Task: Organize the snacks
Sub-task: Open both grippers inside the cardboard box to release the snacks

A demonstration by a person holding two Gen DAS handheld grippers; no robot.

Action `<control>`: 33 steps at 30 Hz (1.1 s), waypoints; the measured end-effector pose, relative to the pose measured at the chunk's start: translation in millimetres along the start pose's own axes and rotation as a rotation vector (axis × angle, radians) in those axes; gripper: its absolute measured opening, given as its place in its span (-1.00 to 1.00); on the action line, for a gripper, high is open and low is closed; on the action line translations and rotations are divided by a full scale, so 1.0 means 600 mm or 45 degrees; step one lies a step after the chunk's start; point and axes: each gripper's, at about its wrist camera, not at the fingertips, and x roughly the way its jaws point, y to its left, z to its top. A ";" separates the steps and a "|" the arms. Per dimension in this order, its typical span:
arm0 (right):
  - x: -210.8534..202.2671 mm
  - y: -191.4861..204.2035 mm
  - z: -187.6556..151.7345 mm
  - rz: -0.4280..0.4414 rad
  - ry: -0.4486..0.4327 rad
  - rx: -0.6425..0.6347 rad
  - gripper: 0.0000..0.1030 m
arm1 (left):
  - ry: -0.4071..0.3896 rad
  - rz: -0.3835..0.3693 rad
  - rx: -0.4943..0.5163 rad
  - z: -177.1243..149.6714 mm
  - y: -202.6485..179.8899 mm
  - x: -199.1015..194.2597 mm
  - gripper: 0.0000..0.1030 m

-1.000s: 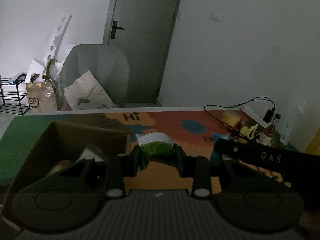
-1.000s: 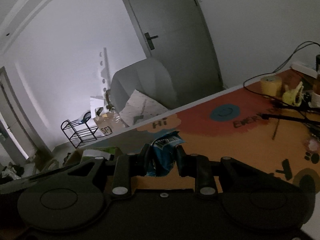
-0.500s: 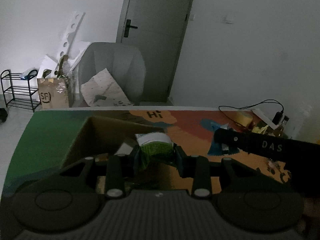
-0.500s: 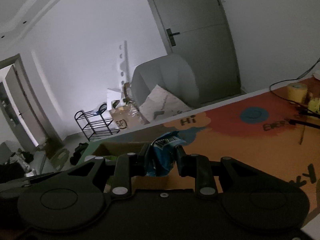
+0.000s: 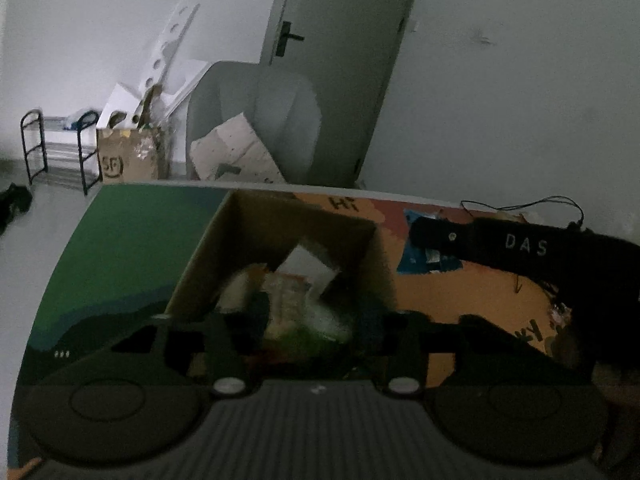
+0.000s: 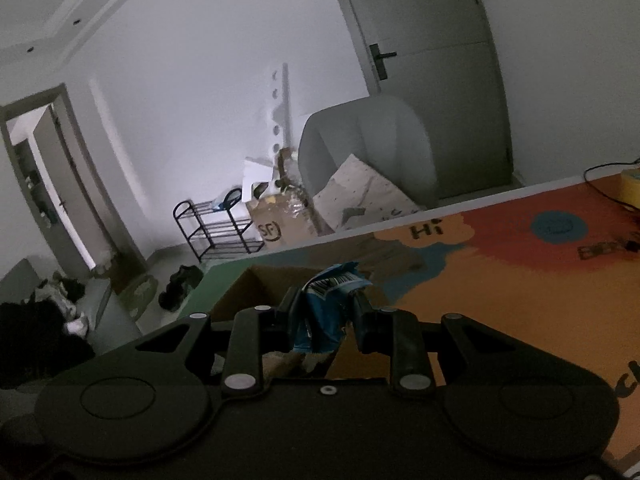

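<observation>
An open cardboard box [image 5: 224, 252] stands on the colourful table mat and holds several snack packets [image 5: 288, 296]. My left gripper [image 5: 308, 324] hangs over the box with its jaws spread wide; a blurred green packet [image 5: 320, 326] lies between and below them among the other snacks. My right gripper [image 6: 324, 316] is shut on a blue snack packet [image 6: 324, 312] and holds it above the box's near right corner [image 6: 256, 280]. In the left wrist view the right gripper's black body [image 5: 500, 244] shows with the blue packet [image 5: 424, 256] under it.
The mat [image 6: 520, 280] covers the table, orange at right, green at left [image 5: 132, 240]. A tape roll [image 6: 630, 186] and cables [image 5: 520, 208] lie at the far right. Beyond the table are a grey chair [image 5: 256, 120], a cardboard carton [image 5: 128, 160] and a black rack [image 6: 216, 228].
My left gripper moved left over the box and opened; the green packet left its jaws and dropped into the box. My right gripper carried the blue packet left towards the box.
</observation>
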 end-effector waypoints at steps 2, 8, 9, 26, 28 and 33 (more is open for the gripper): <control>0.004 0.005 0.000 0.002 0.008 -0.004 -0.51 | -0.024 0.006 -0.028 -0.001 0.013 -0.008 0.15; 0.014 0.022 0.004 0.010 0.029 -0.016 -0.50 | -0.073 0.059 -0.122 0.001 0.051 -0.029 0.15; 0.015 0.024 0.004 0.014 0.032 -0.018 -0.50 | -0.076 0.063 -0.134 0.001 0.056 -0.032 0.15; -0.022 0.028 -0.009 -0.033 -0.001 0.023 0.06 | -0.145 0.098 -0.156 -0.004 0.069 -0.063 0.76; -0.032 0.026 -0.014 -0.042 -0.003 0.019 0.11 | -0.140 0.102 -0.156 -0.004 0.067 -0.063 0.82; -0.062 0.013 -0.027 -0.073 -0.013 0.030 0.19 | -0.110 0.090 -0.130 -0.006 0.051 -0.069 0.88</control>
